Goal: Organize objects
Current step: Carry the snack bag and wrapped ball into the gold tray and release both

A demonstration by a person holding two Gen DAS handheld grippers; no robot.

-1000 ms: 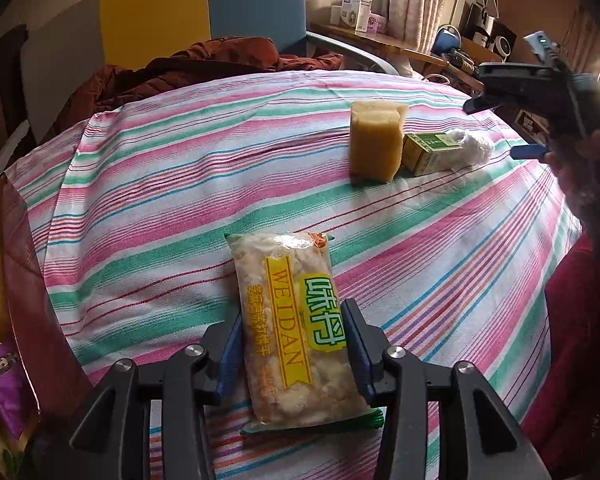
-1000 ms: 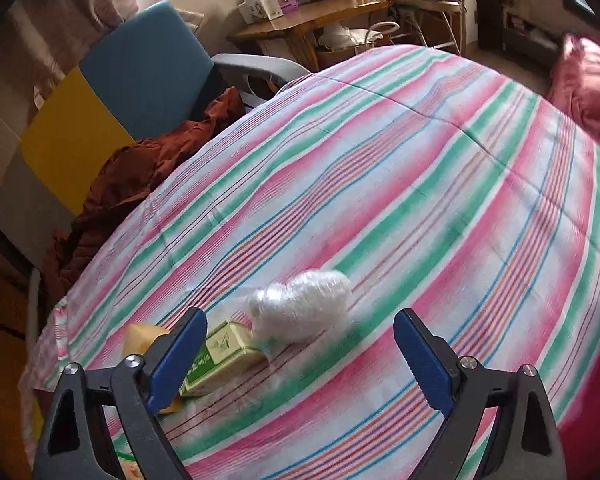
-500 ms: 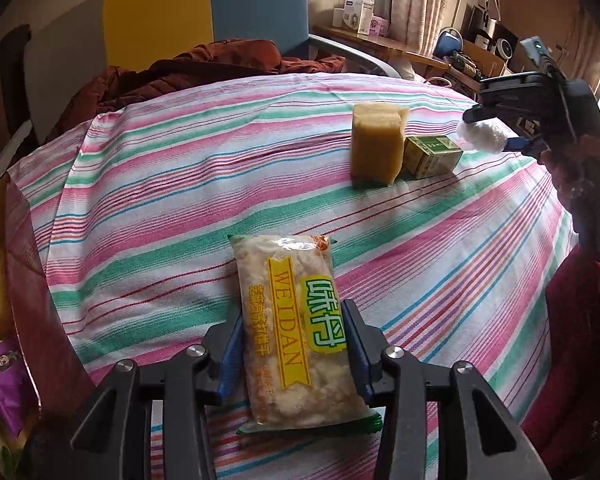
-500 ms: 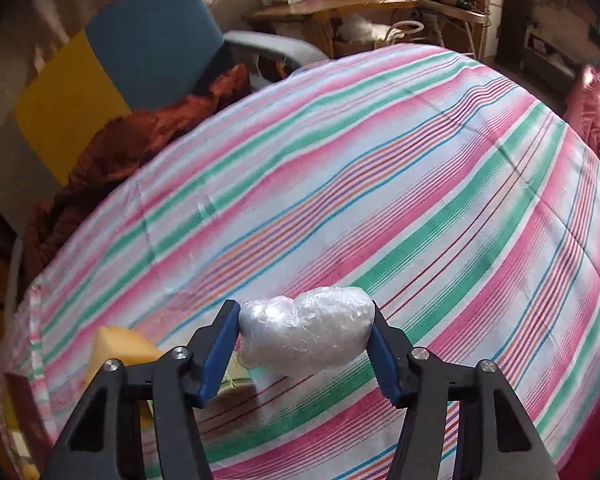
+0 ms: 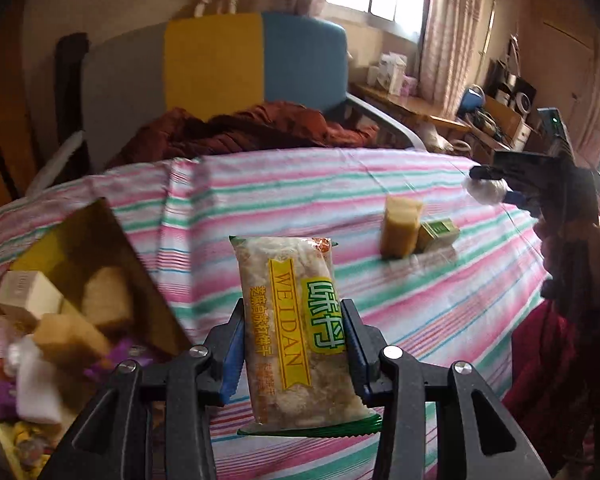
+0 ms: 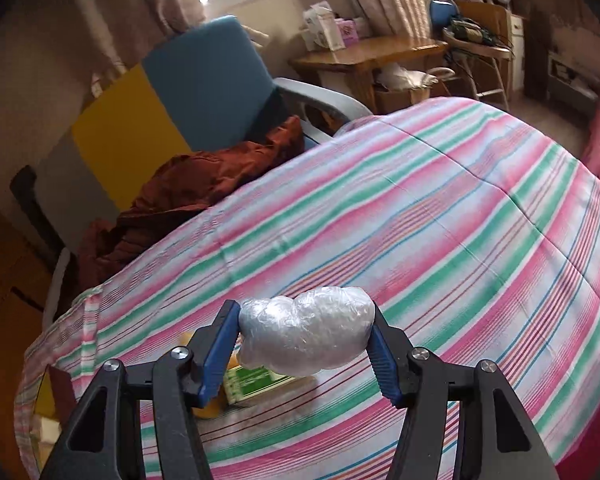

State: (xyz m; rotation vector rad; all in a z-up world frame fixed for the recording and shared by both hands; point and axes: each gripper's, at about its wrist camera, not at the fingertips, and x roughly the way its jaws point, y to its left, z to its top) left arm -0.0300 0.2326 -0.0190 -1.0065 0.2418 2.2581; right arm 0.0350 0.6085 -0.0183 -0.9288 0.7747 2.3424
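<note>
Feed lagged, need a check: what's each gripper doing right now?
Left gripper: closed on the snack pack.
Right gripper: closed on the plastic-wrapped bundle.

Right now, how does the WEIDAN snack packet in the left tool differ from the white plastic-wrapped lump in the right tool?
The flat rectangular clear WEIDAN snack packet is printed with yellow and green labels; the white plastic-wrapped lump is plain, with no label.
The packet is long and stands lengthwise between the left tool's pads; the lump is rounded and crinkled and lies crosswise in the right tool.
Both are gripped above the striped cloth.
</note>
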